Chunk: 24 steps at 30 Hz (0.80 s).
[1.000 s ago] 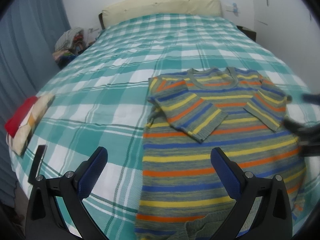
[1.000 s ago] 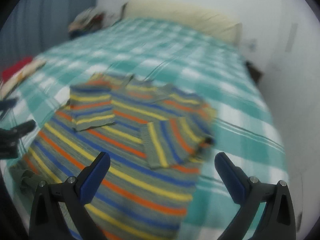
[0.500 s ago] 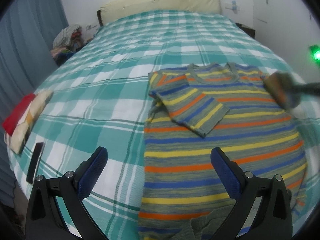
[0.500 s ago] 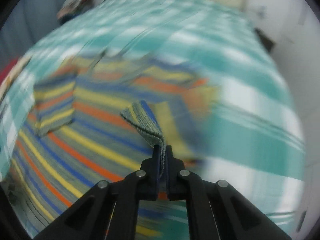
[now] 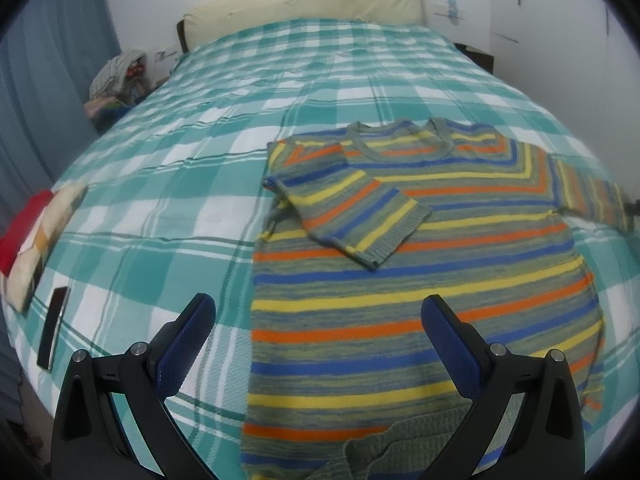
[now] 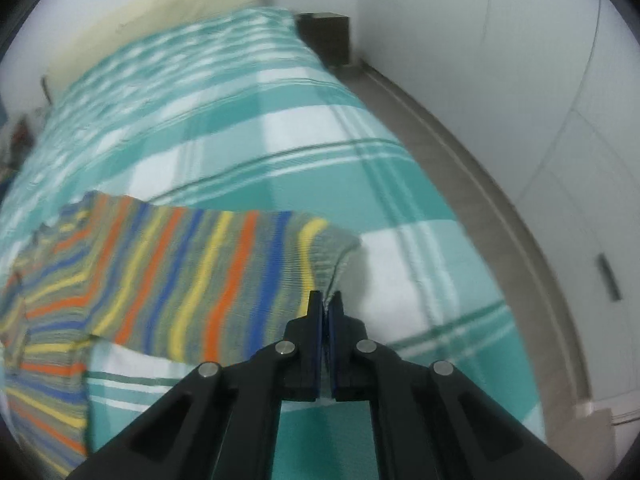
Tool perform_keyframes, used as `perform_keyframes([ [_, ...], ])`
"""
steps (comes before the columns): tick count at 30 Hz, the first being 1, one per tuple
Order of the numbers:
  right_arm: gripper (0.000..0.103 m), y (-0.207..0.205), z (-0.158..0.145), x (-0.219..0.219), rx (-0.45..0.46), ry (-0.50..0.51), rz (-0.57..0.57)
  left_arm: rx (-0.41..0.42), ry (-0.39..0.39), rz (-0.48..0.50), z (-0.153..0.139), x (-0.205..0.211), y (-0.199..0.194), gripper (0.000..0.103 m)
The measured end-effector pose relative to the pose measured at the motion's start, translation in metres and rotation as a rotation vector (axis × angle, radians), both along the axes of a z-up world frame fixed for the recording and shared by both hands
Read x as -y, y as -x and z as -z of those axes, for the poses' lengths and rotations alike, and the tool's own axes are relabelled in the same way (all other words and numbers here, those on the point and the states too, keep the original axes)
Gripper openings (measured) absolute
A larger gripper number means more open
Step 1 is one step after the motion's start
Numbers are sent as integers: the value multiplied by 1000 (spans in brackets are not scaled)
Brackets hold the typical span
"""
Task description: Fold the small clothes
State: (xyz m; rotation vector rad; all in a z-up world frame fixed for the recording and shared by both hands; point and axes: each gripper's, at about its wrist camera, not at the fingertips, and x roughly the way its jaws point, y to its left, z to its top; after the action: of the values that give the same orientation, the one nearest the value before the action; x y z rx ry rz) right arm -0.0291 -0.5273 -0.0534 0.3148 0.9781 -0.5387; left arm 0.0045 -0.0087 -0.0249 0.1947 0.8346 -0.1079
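My right gripper (image 6: 325, 304) has its jaws pinching the cuff of the striped sweater's (image 5: 420, 280) right sleeve (image 6: 208, 272), stretched out over the bed (image 5: 200, 152); the left gripper (image 5: 320, 344) hovers with jaws spread. Pulling further could drag the flat body askew or slip the cuff. A second ago that sleeve lay folded across the chest.

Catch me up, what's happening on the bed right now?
A person is folding a striped sweater lying flat on the plaid bed. The right hand-held gripper is shut on the cuff of the right sleeve and holds it stretched out sideways off the body. The left sleeve lies folded across the chest. The left hand-held gripper hangs open above the hem, holding nothing.
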Motion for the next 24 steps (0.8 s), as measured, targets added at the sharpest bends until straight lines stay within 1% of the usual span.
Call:
perform_keyframes([
  [2, 2, 0, 14, 5, -3, -77, 12, 2, -2, 9, 1, 0, 0, 103],
  [4, 2, 0, 18, 3, -22, -66, 20, -2, -3, 11, 2, -1, 0, 103],
  [7, 2, -3, 22, -1, -56, -27, 36, -27, 16, 8, 3, -9, -4, 103],
  [8, 9, -2, 24, -6, -59, -17, 39, -46, 28, 12, 3, -15, -6, 103],
  [9, 26, 3, 23, -11, -67, -1, 46, -58, 35, 17, 4, -19, -7, 103],
  [10, 39, 7, 21, -13, -74, 16, 53, -70, 40, 27, 5, -24, -8, 103],
  [11, 62, 13, 13, -19, -62, 38, 42, -83, 39, 43, 5, -30, -8, 103],
  [13, 64, 24, -2, -35, -39, 73, 2, -92, 33, 63, 6, -41, -7, 103],
  [14, 64, 30, -11, -49, -29, 85, -41, -102, 34, 82, 6, -49, -3, 103],
  [15, 64, 38, -19, -69, -6, 64, -113, -116, 43, 104, 6, -56, 2, 103],
  [16, 64, 45, -24, -85, 9, 24, -175, -128, 52, 121, 6, -60, 7, 103],
  [17, 64, 58, -27, -113, 23, -72, -276, -149, 70, 151, 8, -65, 15, 103],
  [19, 64, 78, -24, -154, 22, -238, -396, -184, 90, 202, 12, -68, 34, 103],
  [21, 65, 106, -12, -202, 21, -447, -510, -204, 84, 235, 21, -64, 54, 103],
  [22, 65, 121, -1, -225, 17, -554, -554, -203, 83, 248, 26, -59, 63, 103],
  [23, 65, 131, 10, -241, 8, -622, -564, -203, 84, 258, 31, -54, 68, 103],
  [24, 66, 136, 21, -252, 2, -669, -562, -210, 83, 266, 35, -50, 71, 103],
])
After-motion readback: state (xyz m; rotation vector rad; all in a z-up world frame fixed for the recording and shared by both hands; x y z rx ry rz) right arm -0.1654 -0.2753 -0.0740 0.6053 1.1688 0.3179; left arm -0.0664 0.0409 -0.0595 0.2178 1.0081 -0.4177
